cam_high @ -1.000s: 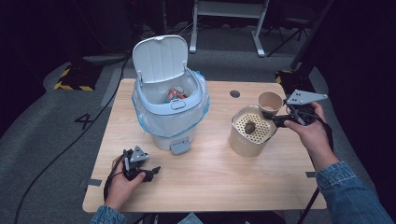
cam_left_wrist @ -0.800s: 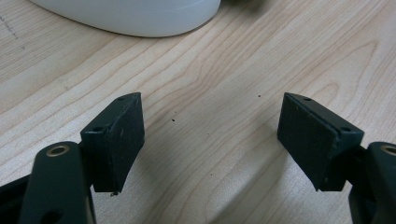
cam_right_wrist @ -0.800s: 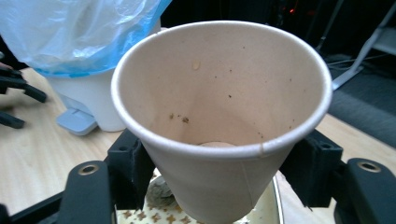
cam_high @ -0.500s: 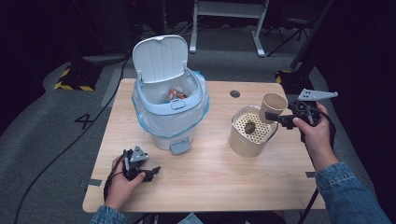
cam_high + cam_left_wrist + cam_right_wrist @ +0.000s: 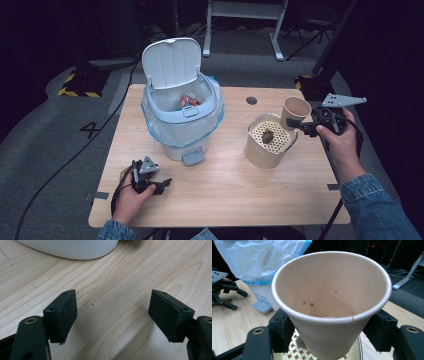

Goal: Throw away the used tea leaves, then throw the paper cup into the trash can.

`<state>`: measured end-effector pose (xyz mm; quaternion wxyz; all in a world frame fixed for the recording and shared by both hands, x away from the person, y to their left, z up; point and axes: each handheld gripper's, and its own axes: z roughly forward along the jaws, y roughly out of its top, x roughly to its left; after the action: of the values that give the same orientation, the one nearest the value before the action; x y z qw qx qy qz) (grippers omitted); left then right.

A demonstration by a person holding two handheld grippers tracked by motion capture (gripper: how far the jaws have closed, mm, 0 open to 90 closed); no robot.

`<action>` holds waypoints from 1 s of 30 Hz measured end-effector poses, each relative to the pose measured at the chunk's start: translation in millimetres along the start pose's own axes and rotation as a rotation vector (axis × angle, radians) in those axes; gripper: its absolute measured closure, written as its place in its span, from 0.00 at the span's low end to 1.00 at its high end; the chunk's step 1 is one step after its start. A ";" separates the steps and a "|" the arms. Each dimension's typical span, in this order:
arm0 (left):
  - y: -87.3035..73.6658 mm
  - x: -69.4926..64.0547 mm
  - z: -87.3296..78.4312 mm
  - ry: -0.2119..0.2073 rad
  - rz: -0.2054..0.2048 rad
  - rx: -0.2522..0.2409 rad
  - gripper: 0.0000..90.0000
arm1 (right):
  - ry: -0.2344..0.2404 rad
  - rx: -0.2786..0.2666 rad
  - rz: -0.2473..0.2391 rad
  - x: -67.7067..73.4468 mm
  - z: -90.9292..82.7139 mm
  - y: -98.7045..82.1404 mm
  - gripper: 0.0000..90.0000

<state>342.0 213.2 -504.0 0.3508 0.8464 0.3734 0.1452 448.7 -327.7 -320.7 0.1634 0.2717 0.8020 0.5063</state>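
Observation:
A paper cup (image 5: pixel 295 111) hangs upright in the air over the right rim of a beige canister (image 5: pixel 260 152) with a perforated insert. My right gripper (image 5: pixel 296 123) is shut on the cup from the right. In the right gripper view the cup (image 5: pixel 332 302) is empty but for a few specks, and both pads (image 5: pixel 280 326) press its wall. These jaws have just been opening slightly, with the cup still between them. A dark lump (image 5: pixel 267 136) lies on the insert. My left gripper (image 5: pixel 162 184) rests on the table at the front left, open (image 5: pixel 112 312) over bare wood.
A pale blue pedal bin (image 5: pixel 182 120) with its lid up and a plastic liner (image 5: pixel 262 257) stands mid-table, with rubbish inside. A dark round hole (image 5: pixel 251 100) sits in the tabletop behind the canister. Cables trail off the table's left edge.
My right hand has shifted a little to the right with the cup, away from the canister's middle. The left gripper has stayed where it was.

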 end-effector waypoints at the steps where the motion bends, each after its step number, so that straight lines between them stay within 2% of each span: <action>1: 0.0 0.0 0.0 0.000 0.000 0.000 0.26 | 0.001 0.000 -0.002 0.5 -0.5 1.1 0.36; 9: -0.1 -0.4 0.3 -0.003 -0.008 -0.002 0.26 | 0.004 -0.007 -0.025 2.1 0.2 8.0 0.36; 16: -0.2 -0.3 0.2 0.000 0.001 -0.002 0.26 | 0.029 -0.017 -0.071 8.6 3.8 29.4 0.35; 23: -0.4 -0.6 0.0 -0.002 -0.006 -0.002 0.26 | 0.060 -0.035 -0.088 14.2 15.7 50.8 0.35; 30: -0.3 -0.4 0.0 -0.001 -0.002 -0.001 0.26 | 0.098 -0.042 -0.100 23.9 35.0 76.0 0.34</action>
<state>341.5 213.1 -504.2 0.3517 0.8459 0.3739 0.1446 469.0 -262.2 -267.1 0.1548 0.2027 0.8107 0.5270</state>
